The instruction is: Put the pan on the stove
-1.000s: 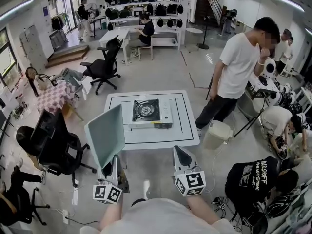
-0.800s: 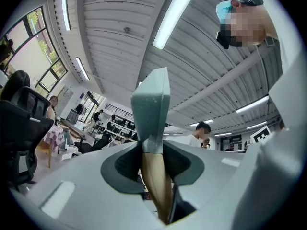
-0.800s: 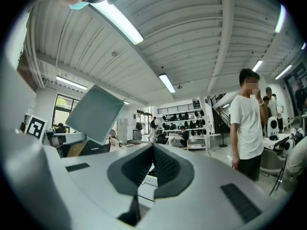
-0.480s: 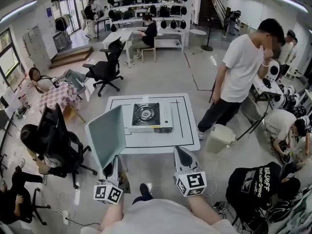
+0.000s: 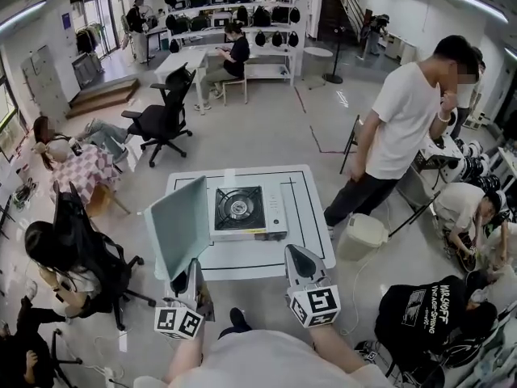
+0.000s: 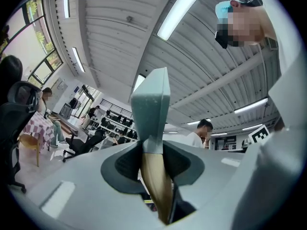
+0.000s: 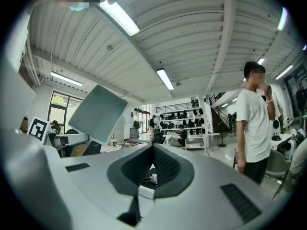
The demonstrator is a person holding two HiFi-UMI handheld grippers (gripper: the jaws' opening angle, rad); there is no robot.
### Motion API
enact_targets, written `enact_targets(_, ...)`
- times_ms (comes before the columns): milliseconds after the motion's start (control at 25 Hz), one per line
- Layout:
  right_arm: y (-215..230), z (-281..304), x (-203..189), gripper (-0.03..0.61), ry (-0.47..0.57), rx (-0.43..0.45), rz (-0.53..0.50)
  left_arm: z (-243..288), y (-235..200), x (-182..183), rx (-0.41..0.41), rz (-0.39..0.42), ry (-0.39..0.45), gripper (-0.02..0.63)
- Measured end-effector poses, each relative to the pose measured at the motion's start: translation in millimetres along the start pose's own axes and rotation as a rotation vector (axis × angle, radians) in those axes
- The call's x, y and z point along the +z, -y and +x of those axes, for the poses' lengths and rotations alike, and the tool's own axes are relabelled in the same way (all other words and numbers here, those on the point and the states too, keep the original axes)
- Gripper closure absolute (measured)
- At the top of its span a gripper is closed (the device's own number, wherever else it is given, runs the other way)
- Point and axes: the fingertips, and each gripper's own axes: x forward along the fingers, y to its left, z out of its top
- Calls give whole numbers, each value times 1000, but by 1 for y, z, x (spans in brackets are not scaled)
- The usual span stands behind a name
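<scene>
— Where is the pan (image 5: 179,226)?
— Up on edge above the left gripper (image 5: 191,275). Its pale green face overlaps the left side of the white table (image 5: 307,233).
— And the stove?
— The portable gas stove (image 5: 246,211) sits mid-table, just right of the pan.
— The right gripper (image 5: 297,259)?
— Low at the table's near edge, pointing toward it. A person in a white T-shirt (image 5: 404,111) stands right of the table, near a white bin (image 5: 361,234).

Ahead of the left gripper (image 5: 192,275) stands a white table (image 5: 308,217) on pale floor (image 5: 275,128). A black chair (image 5: 161,120) is beyond-left, shelves (image 5: 242,14) far ahead, strip lights (image 6: 184,8) overhead.
</scene>
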Motion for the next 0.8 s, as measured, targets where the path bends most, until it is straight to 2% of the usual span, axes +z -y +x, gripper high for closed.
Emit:
enact_targets(520,10,140,0,571,3,-78,-6,126,-100,-1,-87,-15,-26,489)
enact_targets(800,19,163,-3,571,-19,-93,-9,154,-110,-9,-120,-43,-46,489)
